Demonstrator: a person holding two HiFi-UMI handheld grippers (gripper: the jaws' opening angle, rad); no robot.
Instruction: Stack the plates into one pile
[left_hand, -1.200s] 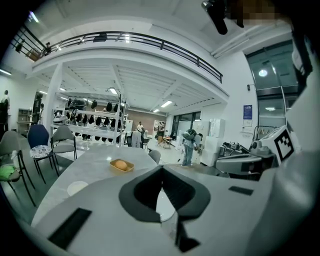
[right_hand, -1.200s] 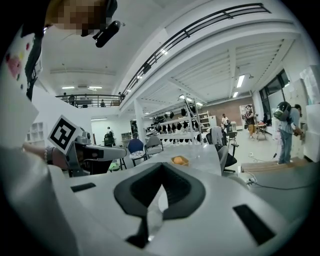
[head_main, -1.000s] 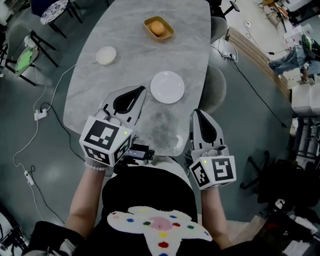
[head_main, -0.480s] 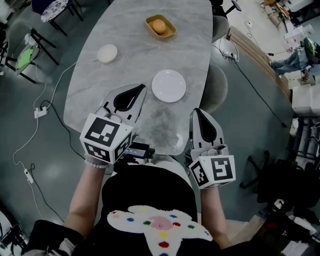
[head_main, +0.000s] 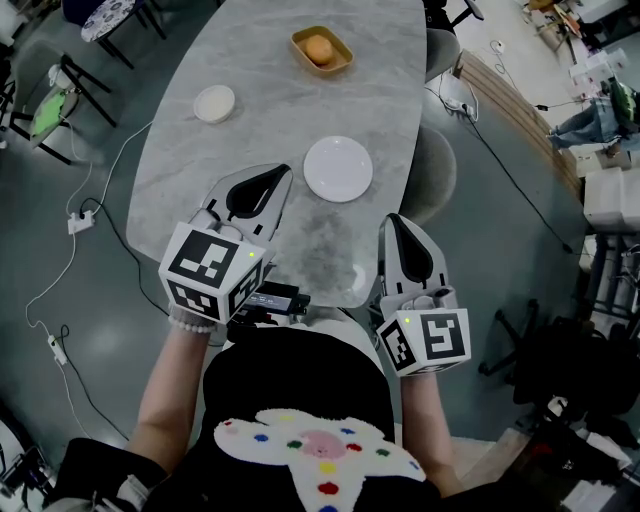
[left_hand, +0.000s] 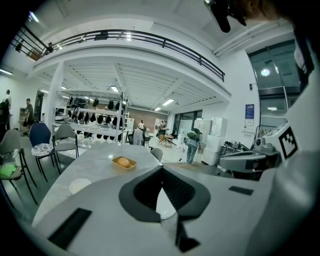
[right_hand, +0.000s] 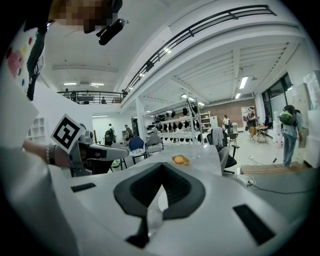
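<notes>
On the grey table (head_main: 270, 120), the large plate (head_main: 338, 169) lies centrally, with the small plate (head_main: 214, 103) well apart at its 10 o'clock and bare marble between them. A yellow dish (head_main: 321, 51) holding an orange sits at 12. The left gripper (head_main: 283, 175) at 9 and the right gripper (head_main: 392, 221) at 4 are both closed and empty.

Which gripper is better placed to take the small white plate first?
Probably the left gripper: the small plate lies ahead on its side; the large plate lies between it and the right gripper.

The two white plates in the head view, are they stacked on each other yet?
No, the large plate and the small plate lie apart on the table.
</notes>
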